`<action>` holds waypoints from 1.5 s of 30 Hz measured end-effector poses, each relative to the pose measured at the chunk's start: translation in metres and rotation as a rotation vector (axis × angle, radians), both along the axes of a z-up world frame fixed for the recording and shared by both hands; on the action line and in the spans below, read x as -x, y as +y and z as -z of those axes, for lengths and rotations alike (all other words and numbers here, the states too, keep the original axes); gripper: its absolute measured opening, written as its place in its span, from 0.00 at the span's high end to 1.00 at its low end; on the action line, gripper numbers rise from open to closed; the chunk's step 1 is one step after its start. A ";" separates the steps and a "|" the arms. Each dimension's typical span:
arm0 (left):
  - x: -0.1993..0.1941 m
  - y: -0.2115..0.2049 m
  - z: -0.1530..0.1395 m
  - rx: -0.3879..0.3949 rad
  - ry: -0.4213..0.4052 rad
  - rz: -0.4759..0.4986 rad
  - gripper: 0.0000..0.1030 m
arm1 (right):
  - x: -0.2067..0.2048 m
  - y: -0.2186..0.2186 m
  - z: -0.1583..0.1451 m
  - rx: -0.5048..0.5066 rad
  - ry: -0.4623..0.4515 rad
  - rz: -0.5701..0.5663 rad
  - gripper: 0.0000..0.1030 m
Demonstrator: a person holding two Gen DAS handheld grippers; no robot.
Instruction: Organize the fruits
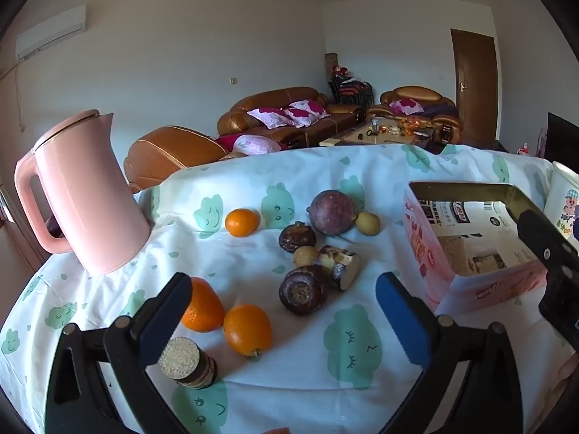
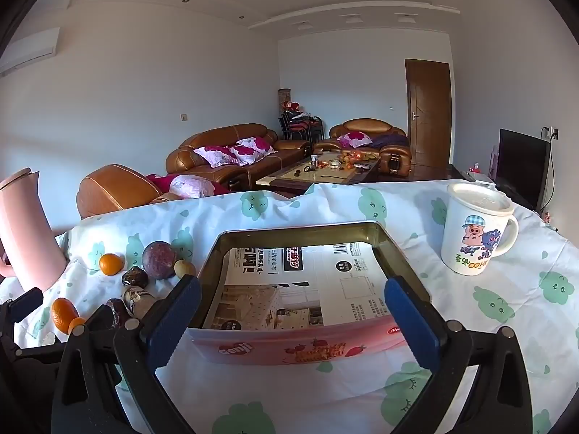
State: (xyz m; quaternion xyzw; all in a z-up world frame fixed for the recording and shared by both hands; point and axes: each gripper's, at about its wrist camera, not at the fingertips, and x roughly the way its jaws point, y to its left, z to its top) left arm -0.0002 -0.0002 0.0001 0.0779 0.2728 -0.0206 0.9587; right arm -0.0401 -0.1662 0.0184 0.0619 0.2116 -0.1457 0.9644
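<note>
Both jaws wide open, holding nothing. 3 smooth round oranges [image 1: 247, 329], bumpy dark fruits left of shiny tin box [image 2: 398, 253] on soft worktop cloth [image 1: 307, 390].

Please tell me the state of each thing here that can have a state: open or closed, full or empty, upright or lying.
Left gripper: open, holding nothing.
Right gripper: open, holding nothing.
Pink rectangular tin box: open, no fruit inside, only printed paper.
Pink plastic kettle: upright, lid closed.
White cartoon mug: upright, lid on.
Cut sugarcane piece: lying on its side.
</note>
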 end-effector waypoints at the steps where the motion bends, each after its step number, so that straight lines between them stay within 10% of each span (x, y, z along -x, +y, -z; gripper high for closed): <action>1: 0.000 0.000 0.000 0.002 0.001 0.000 0.00 | 0.000 0.000 0.000 -0.001 -0.003 0.000 0.01; 45: 0.001 0.001 0.002 0.037 0.023 0.002 0.00 | -0.003 -0.003 0.004 -0.018 0.026 -0.006 0.01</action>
